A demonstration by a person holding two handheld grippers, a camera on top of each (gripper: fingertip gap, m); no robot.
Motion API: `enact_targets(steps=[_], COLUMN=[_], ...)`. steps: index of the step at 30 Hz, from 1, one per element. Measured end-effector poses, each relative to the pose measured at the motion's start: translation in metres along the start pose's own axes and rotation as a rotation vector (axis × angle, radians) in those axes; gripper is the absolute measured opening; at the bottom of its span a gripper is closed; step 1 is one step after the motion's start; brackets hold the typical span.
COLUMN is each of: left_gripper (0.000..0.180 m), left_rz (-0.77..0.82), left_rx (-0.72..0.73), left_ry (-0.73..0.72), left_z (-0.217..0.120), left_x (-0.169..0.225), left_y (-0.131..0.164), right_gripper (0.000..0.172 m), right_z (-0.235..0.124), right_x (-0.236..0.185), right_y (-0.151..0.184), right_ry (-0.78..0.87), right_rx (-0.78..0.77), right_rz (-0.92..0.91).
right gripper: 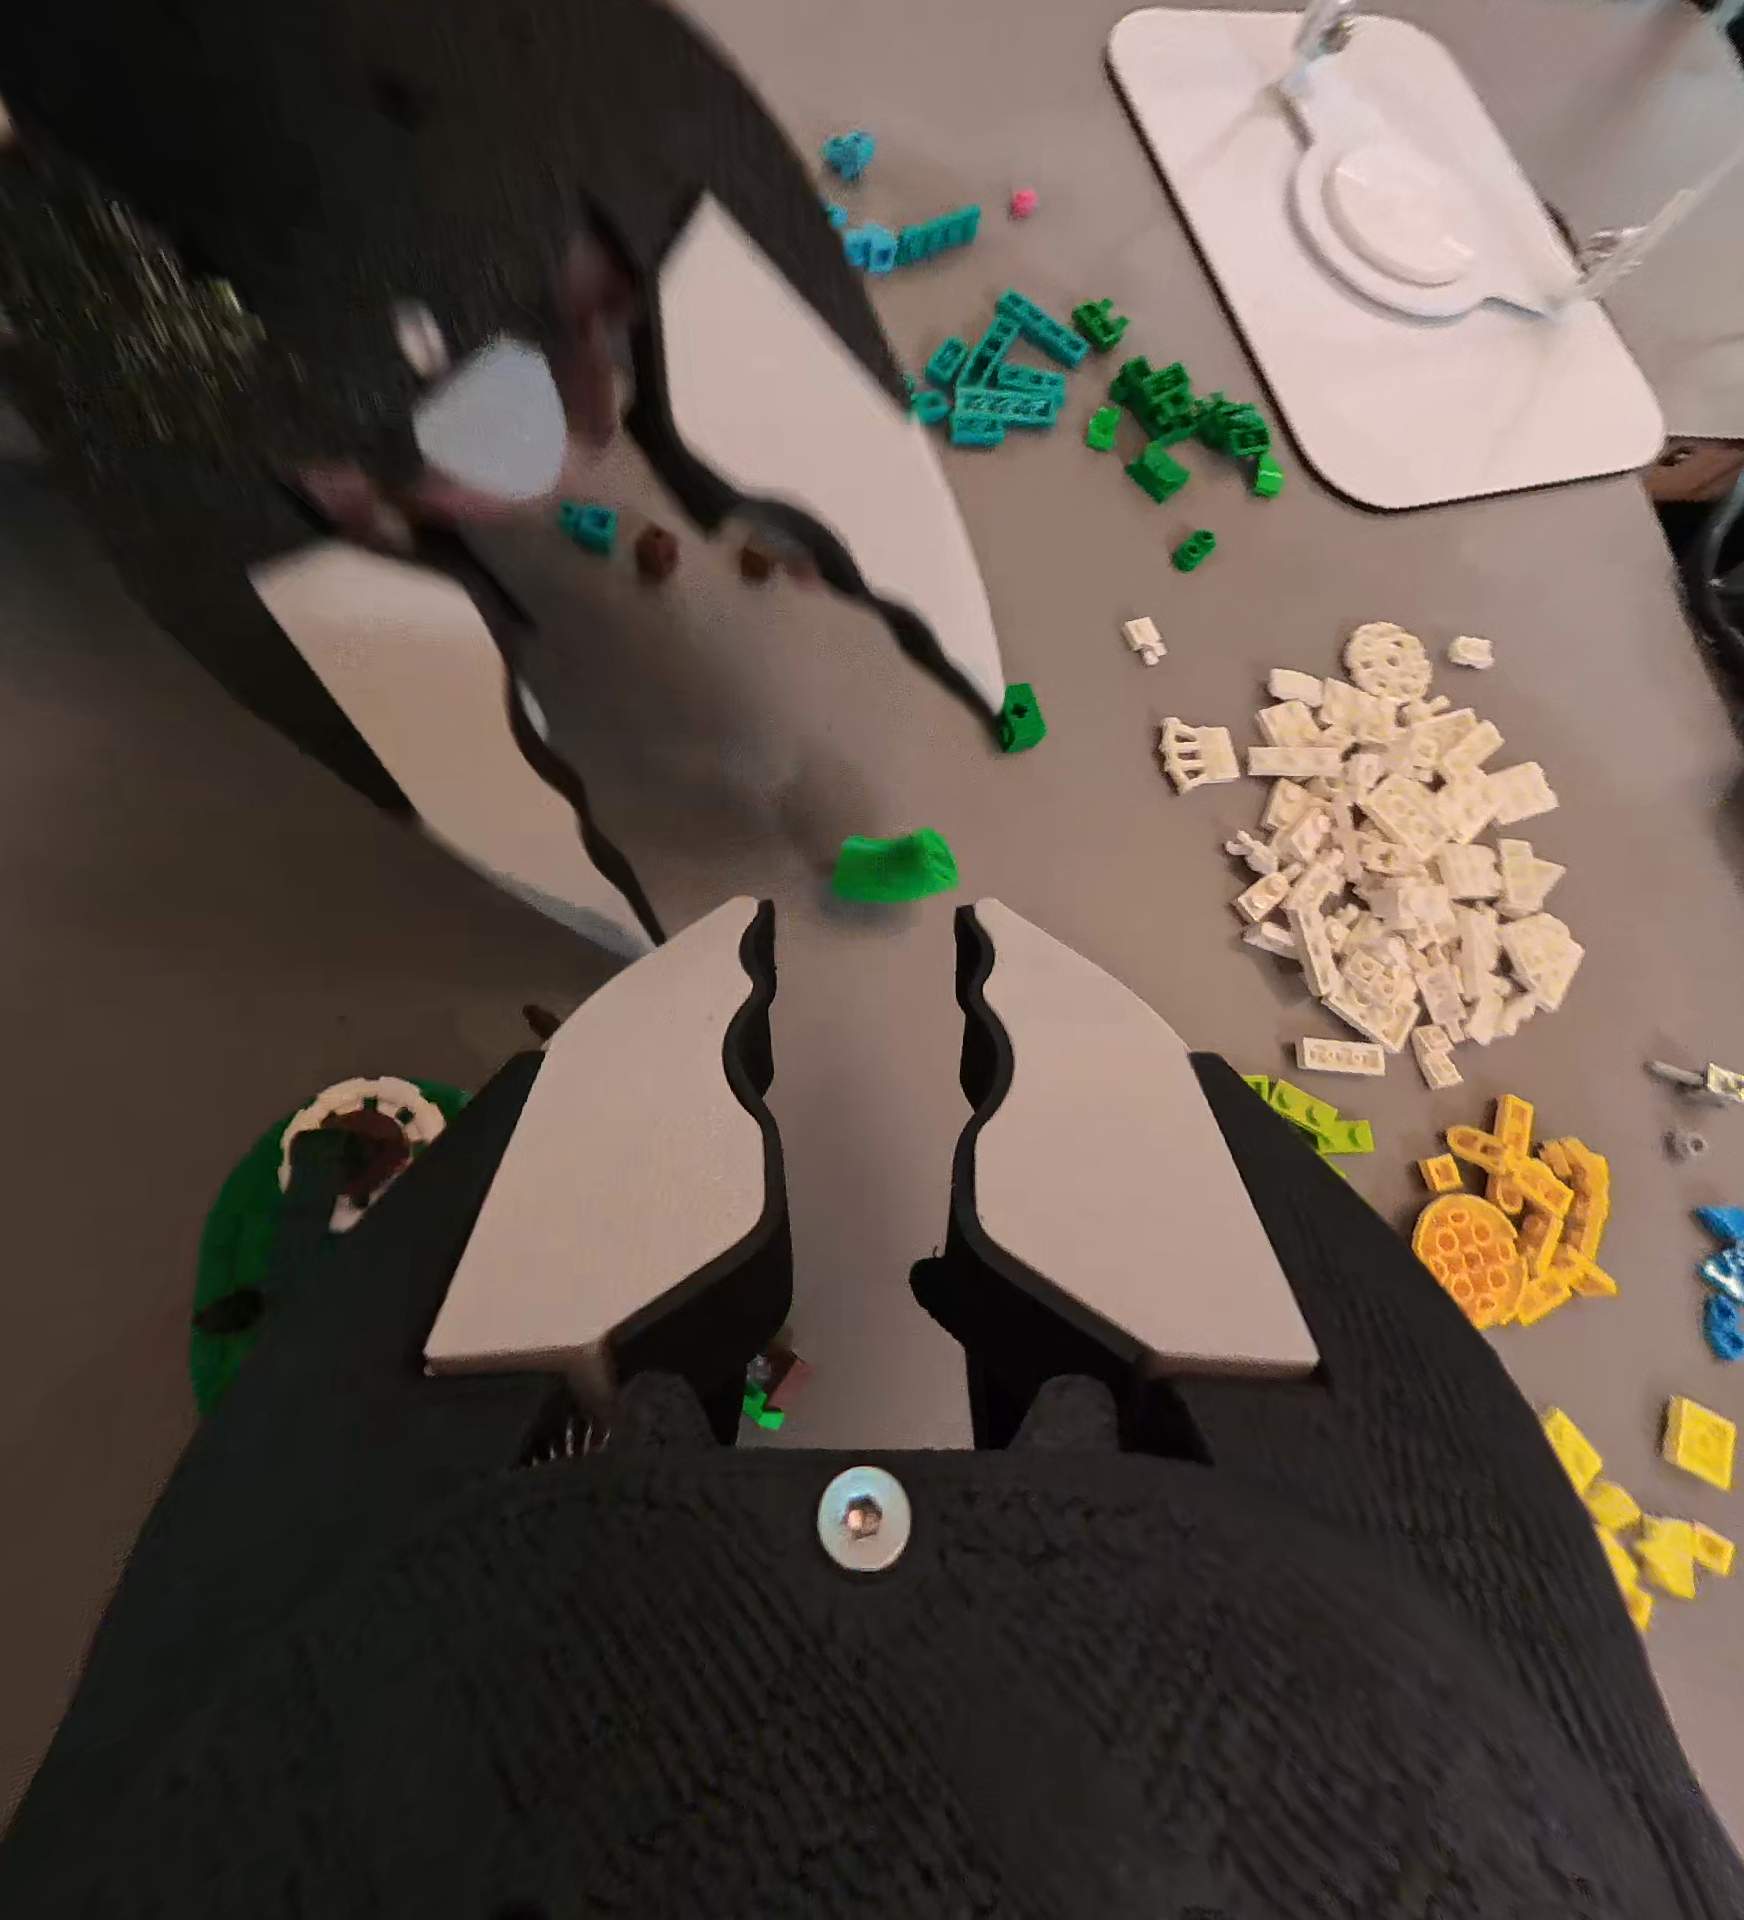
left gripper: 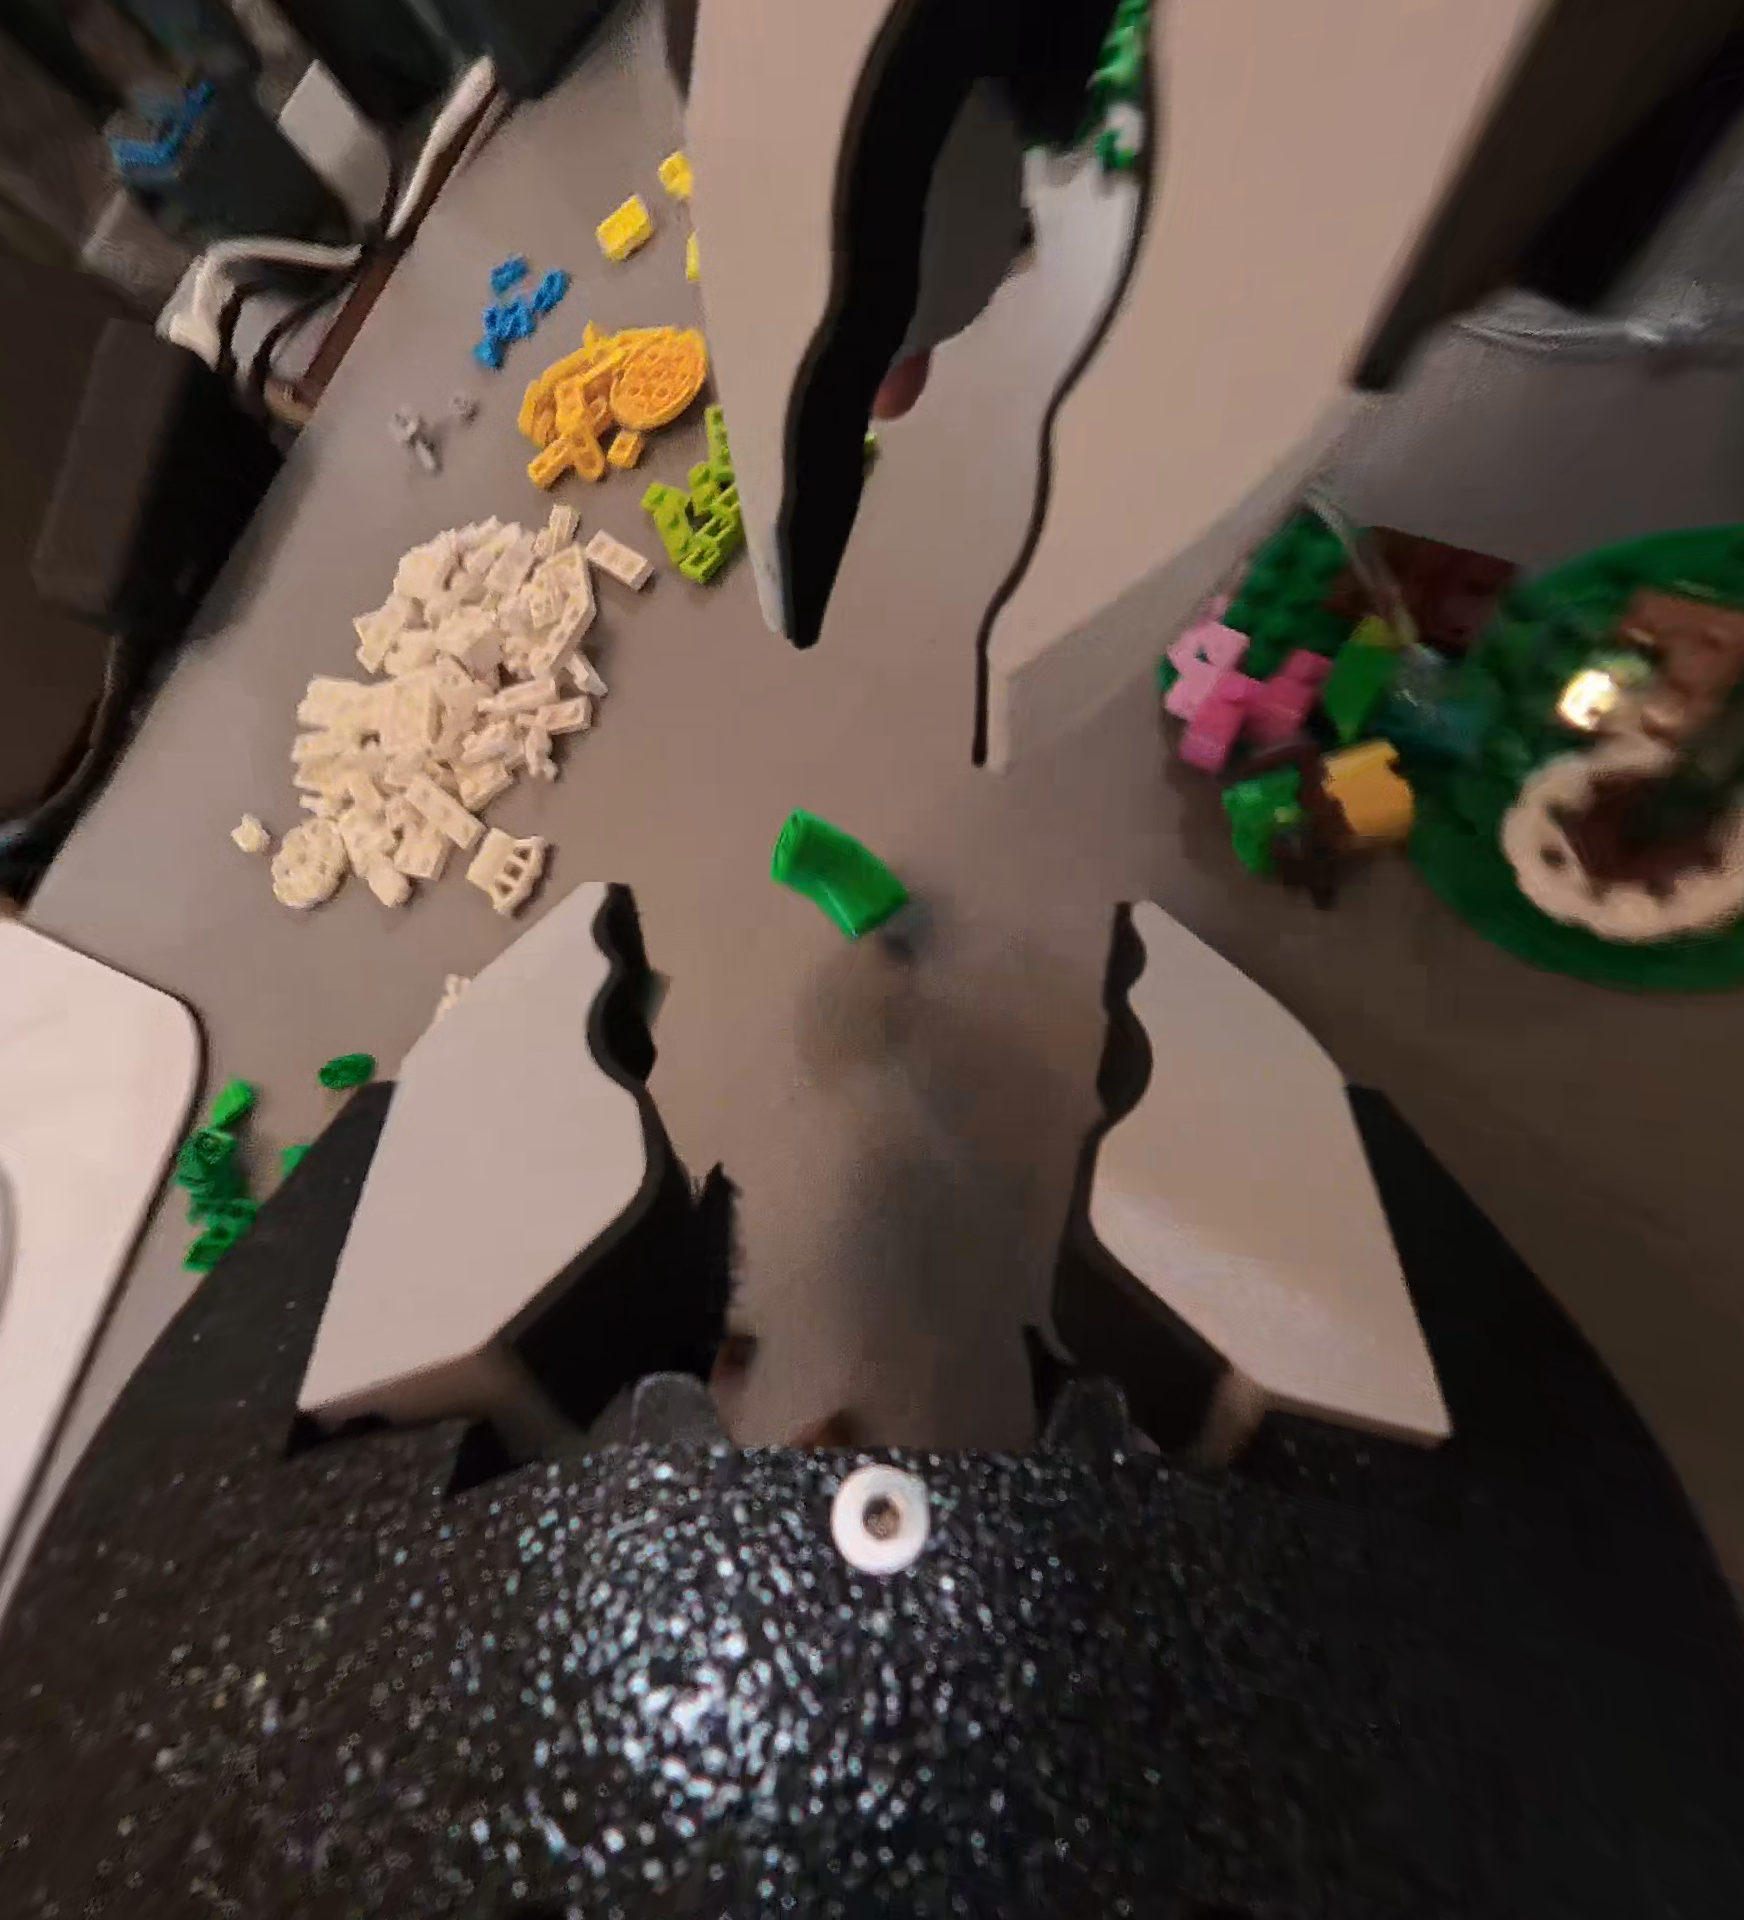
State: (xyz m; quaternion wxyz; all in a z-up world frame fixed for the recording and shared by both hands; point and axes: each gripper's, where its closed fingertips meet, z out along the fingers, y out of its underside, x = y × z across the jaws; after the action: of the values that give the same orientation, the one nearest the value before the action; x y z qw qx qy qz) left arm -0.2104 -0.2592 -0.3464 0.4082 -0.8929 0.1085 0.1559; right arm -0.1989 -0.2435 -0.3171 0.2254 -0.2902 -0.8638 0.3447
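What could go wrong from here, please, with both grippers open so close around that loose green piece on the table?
1. The left gripper and right gripper face each other closely; their fingers could collide.
2. The curved green piece lies free between them, in neither grasp; a nudge might skid it across the grey table.
3. The white brick pile and the green round model lie close by; a wide sweep might scatter or knock them.
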Motion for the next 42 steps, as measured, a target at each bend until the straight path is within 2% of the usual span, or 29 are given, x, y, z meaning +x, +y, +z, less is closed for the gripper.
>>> enact_targets(steps=[1, 3, 5, 7, 10, 13, 16, 24, 30, 32, 35, 37, 39, 42], left_gripper=[0.087, 0.084, 0.078, 0.074, 0.062, 0.059, 0.058, 0.056, 0.055, 0.054, 0.056, 0.058, 0.061, 0.063], left_rz=[0.024, -0.022, -0.151, -0.256, -0.337, -0.341, -0.295, -0.271, -0.268, -0.281, -0.337, -0.359, -0.392, -0.397], left_rx=[0.028, 0.155, 0.321, 0.444, 0.551, 0.46, 0.371, 0.347, 0.326, 0.344, 0.382, 0.438, 0.465, 0.431], left_ry=[0.002, 0.003, -0.025, -0.099, -0.271, -0.317, -0.364, -0.384, -0.408, -0.451, -0.521, -0.491, -0.455, -0.482], left_z=[-0.012, -0.039, -0.067, -0.091, -0.119, -0.116, -0.11, -0.104, -0.106, -0.111, -0.121, -0.124, -0.123, -0.122], left_x=[-0.004, -0.017, -0.038, -0.062, -0.094, -0.103, -0.107, -0.105, -0.109, -0.115, -0.127, -0.126, -0.125, -0.129], left_y=[0.0, -0.003, -0.007, -0.005, 0.008, 0.03, 0.043, 0.044, 0.047, 0.047, 0.05, 0.047, 0.047, 0.055], right_gripper=[0.033, 0.033, 0.034, 0.038, 0.042, 0.033, 0.033, 0.034, 0.027, 0.027, 0.027, 0.027, 0.027, 0.027], right_z=[0.001, 0.004, 0.011, 0.02, 0.033, 0.039, 0.042, 0.05, 0.053, 0.054, 0.069, 0.087, 0.111, 0.144], right_x=[-0.002, -0.005, -0.003, 0.005, 0.018, 0.02, 0.024, 0.017, 0.02, 0.029, 0.057, 0.078, 0.094, 0.106], right_y=[0.001, -0.002, -0.003, 0.003, 0.017, 0.028, 0.034, 0.031, 0.028, 0.012, -0.033, -0.056, -0.068, -0.064], right_ry=[-0.029, -0.075, -0.087, -0.092, -0.119, -0.187, -0.199, -0.252, -0.255, -0.22, -0.104, -0.036, -0.013, -0.051], right_rx=[-0.013, -0.01, -0.035, -0.09, -0.169, -0.185, -0.196, -0.199, -0.185, -0.127, -0.013, 0.014, -0.005, -0.1], right_rz=[-0.02, -0.069, -0.111, -0.147, -0.158, -0.22, -0.253, -0.152, -0.116, -0.134, -0.155, -0.169, -0.191, -0.184])
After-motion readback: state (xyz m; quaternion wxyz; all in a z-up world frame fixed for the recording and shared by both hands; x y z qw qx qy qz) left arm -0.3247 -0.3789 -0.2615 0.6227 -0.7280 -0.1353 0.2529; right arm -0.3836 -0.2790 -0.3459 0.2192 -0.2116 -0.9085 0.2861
